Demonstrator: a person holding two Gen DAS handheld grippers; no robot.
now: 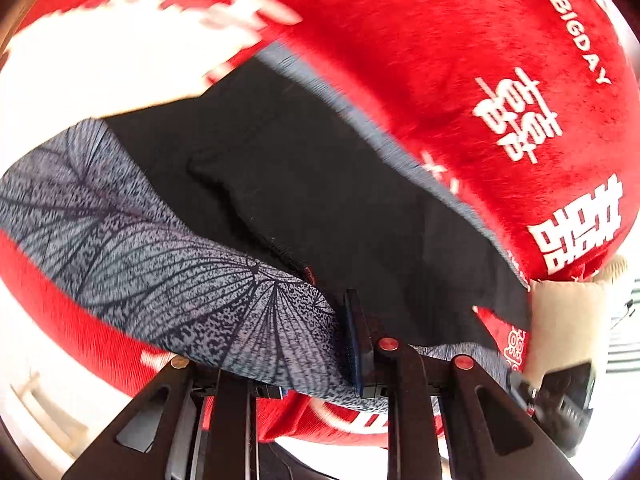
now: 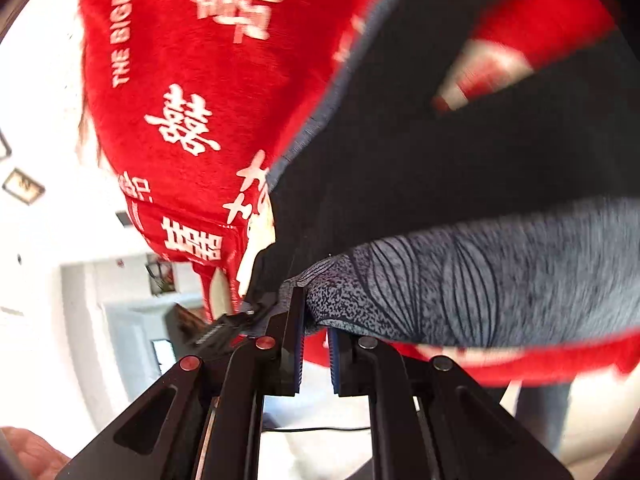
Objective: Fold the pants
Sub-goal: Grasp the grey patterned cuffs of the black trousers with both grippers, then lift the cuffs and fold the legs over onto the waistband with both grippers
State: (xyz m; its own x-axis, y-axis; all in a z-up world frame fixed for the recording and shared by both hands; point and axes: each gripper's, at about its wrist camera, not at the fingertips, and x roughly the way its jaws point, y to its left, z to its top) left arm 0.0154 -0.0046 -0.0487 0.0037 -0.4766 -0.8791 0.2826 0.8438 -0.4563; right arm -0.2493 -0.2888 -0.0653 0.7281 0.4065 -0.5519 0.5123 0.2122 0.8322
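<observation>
Both claws, left claw and right claw, are clamped on the patterned edge of the pants, which hang ahead of them over the red blanket. The fold seems underway; next, carry the edge across evenly.

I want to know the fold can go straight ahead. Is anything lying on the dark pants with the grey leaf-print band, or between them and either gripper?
Nothing visible. Both the left gripper and right gripper already pinch the leaf-print band of the dark pants, lifted over the red blanket.
</observation>
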